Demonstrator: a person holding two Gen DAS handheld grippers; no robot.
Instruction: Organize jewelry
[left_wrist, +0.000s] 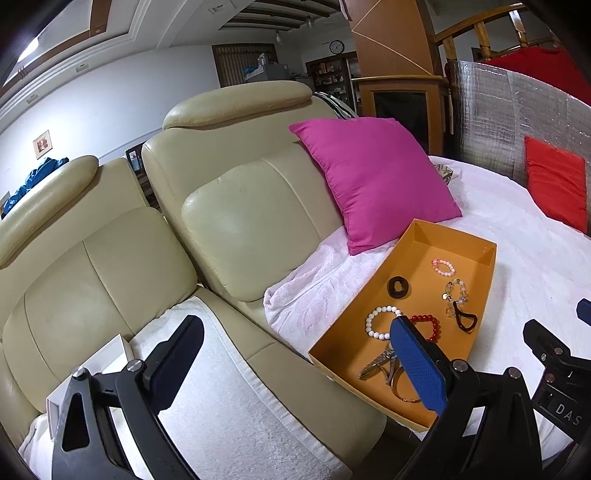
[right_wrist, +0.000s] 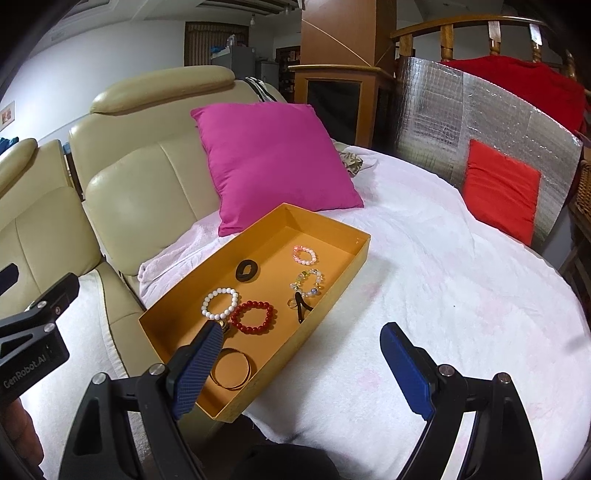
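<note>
An orange tray (left_wrist: 454, 236) (right_wrist: 343, 229) lies on a white towel and holds jewelry: a white bead bracelet (right_wrist: 219, 303), a red bead bracelet (right_wrist: 253, 316), a pink bead bracelet (right_wrist: 305, 254), a mixed clear bead bracelet (right_wrist: 306, 282), a black ring-shaped piece (right_wrist: 246, 270), a black loop (right_wrist: 303, 311) and gold bangles (right_wrist: 231, 369). My left gripper (left_wrist: 295, 339) is open and empty, left of the tray over the sofa seat. My right gripper (right_wrist: 301, 345) is open and empty, straddling the tray's near right corner.
A magenta pillow (right_wrist: 273, 162) leans behind the tray. A red pillow (right_wrist: 498, 188) rests against a silver foil panel (right_wrist: 480, 110). A cream leather sofa (left_wrist: 229, 206) stands to the left, with a white box (left_wrist: 96, 369) on its seat.
</note>
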